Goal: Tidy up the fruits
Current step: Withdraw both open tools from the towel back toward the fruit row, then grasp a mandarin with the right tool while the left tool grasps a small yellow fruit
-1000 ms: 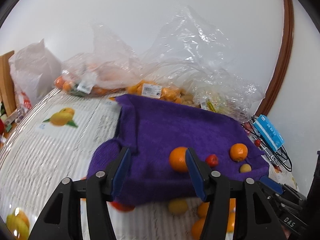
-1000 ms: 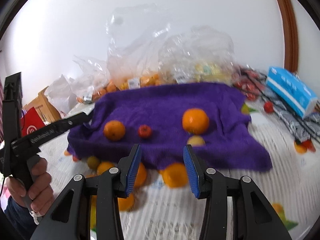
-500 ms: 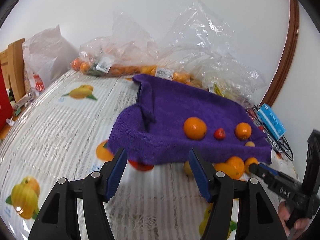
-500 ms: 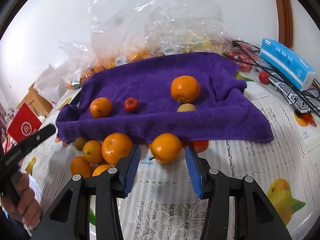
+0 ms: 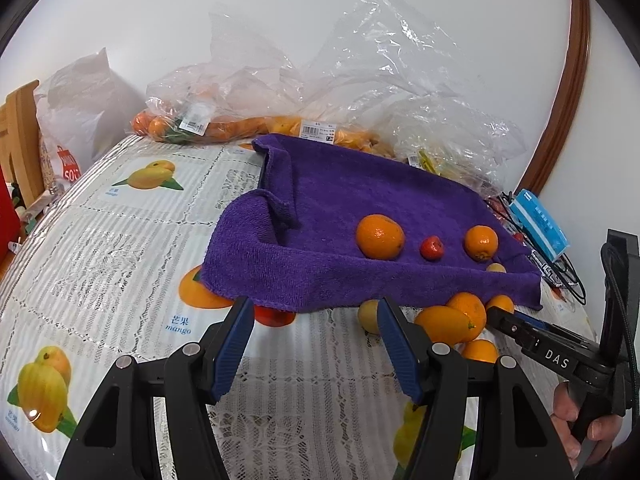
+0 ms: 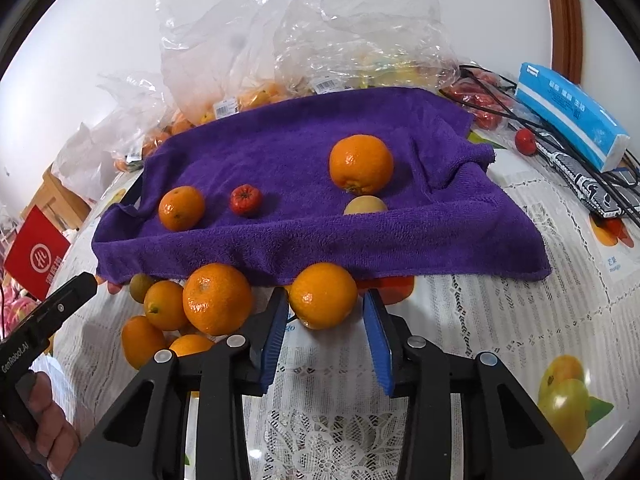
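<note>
Flanking a round orange mandarin at the near hem of the rumpled purple terry towel, the right claw has just been closing; its blue pads stand either side of the fruit without visibly pressing it, so it is open. The left claw is held apart over bare lace-patterned tablecloth on the counter, with nothing between its fingers, also open. On the towel lie a large orange, a smaller orange, a small red ribbed fruit and a pale yellow fruit partly hidden by a fold. A cluster of loose oranges rests on the counter just beside the flanked mandarin, at the towel's edge. Behind the towel stand crumpled clear plastic bags of fruit; a blue tissue pack lies to the right. A hand grips the right tool's handle.
</note>
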Tool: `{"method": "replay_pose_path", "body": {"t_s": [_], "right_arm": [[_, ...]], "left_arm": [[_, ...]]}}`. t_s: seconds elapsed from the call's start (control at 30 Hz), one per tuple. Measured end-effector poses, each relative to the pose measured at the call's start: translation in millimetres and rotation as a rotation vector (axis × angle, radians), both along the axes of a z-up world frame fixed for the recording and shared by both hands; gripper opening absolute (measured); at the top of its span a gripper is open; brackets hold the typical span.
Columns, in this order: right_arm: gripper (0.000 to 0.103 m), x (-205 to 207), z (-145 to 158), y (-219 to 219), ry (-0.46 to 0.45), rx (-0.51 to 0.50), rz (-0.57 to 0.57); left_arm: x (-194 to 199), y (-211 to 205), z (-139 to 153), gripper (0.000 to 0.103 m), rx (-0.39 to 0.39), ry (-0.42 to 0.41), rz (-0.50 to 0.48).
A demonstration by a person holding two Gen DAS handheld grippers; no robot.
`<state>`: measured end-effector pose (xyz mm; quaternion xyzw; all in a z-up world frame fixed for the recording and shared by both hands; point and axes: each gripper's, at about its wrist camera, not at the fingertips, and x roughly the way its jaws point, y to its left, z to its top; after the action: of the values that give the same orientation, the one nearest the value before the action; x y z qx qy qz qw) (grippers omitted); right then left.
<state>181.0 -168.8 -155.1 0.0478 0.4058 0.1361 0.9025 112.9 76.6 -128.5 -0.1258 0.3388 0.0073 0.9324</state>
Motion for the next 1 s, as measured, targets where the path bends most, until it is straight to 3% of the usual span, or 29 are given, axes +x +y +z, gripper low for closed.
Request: {"method": "replay_pose_path", "body": {"t_s": [0.23,0.43,0.57,0.73,0.83,1.0], "right_arm": [[0.038,6.4,0.0,4.8,0.002,-0.001,0.014],[0.035,3.3,2.9,2.0,-0.018,0.019,0.016],[0.034,1.8,3.3,-0.4,-0.018,0.03,0.019],[0.034,2.7,1.5,3.1,-0.003,0.005,0.027],[0.035,0.3,1.4,6.6,-0.004,-0.013,0.042],[0.035,0.8,0.5,7.8,0.005,-0.004,0.059]], "left_arm": [[7.0,0.8,-3.1,0.062,-0.037,0.021,-0.02],[6.5,-9.3,-3.0,0.062,-0.011,0.015,-0.065],[15.3,-18.4,-7.7,0.062,-0.003,0.063,-0.134],[31.2,-32.3,-16.7,0.06,0.07,0.149,-0.121],[33.5,-36.3,-15.1,0.06,0.066,0.136,-0.132],[38.2,-43.0,-16.6,0.045,0.081,0.147,-0.16]]}}
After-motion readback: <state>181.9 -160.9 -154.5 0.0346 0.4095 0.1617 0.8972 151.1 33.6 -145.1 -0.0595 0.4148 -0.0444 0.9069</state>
